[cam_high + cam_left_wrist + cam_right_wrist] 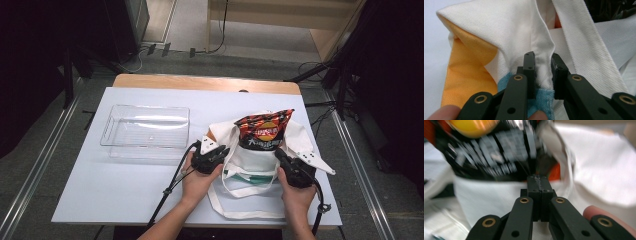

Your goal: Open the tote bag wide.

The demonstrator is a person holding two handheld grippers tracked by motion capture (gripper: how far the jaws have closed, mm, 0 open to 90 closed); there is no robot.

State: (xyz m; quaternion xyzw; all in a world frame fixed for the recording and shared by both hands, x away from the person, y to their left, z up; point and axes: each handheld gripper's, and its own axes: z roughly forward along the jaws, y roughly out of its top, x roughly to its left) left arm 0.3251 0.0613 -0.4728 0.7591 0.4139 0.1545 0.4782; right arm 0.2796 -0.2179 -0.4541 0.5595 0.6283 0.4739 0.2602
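Note:
A white tote bag [252, 159] lies on the table with a red and black snack bag [264, 130] standing in its mouth. My left gripper [226, 150] is at the bag's left rim. In the left gripper view it [542, 62] is shut on a fold of the white fabric [519, 30], beside orange and blue print. My right gripper [277, 152] is at the bag's right rim. Its pads [539, 178] meet flush with nothing seen between them, just in front of the blurred snack bag [494, 155] and the bag's white cloth [604, 165].
A clear plastic tray [107, 135] stands empty on the white table [125, 195], left of the bag. The bag's straps [235, 192] loop toward the front edge. Cables trail from both grippers.

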